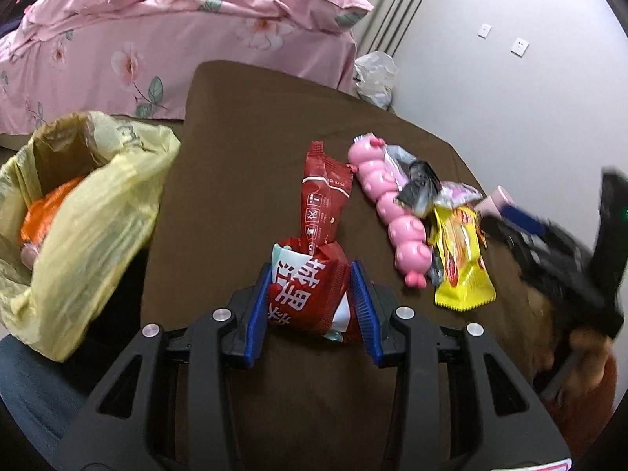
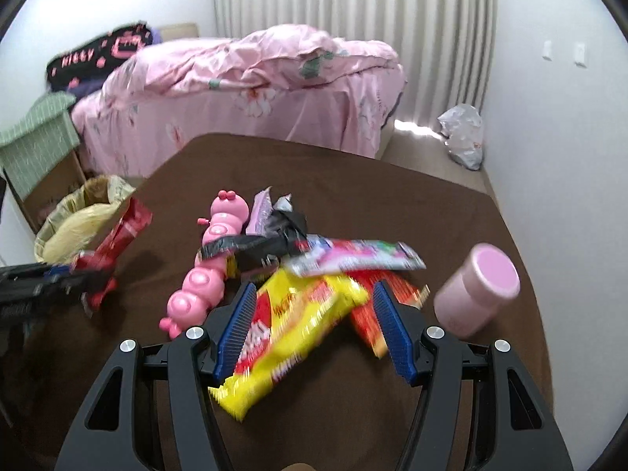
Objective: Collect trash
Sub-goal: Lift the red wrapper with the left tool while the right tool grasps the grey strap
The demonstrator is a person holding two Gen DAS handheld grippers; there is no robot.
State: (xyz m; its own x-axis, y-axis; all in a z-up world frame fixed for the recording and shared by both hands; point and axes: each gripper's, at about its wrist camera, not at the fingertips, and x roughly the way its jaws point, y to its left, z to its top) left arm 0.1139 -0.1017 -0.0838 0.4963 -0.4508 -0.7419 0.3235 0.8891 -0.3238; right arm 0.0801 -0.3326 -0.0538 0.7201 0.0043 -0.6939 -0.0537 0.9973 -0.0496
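My left gripper (image 1: 312, 274) is shut on a crumpled red snack wrapper (image 1: 314, 259) over the brown table (image 1: 243, 165); it also shows in the right wrist view (image 2: 114, 251). A yellow trash bag (image 1: 74, 216) hangs open at the table's left edge. My right gripper (image 2: 314, 306) is open, its blue pads either side of a yellow snack wrapper (image 2: 290, 329) that lies on the table. A red wrapper (image 2: 376, 302), a colourful wrapper (image 2: 353, 259) and a black wrapper (image 2: 267, 243) lie in the same pile.
A pink caterpillar toy (image 2: 204, 274) lies left of the pile and a pink cylinder cup (image 2: 479, 290) lies tipped to its right. A bed with pink bedding (image 2: 251, 90) stands behind the table. A white plastic bag (image 2: 463, 137) sits on the floor by the wall.
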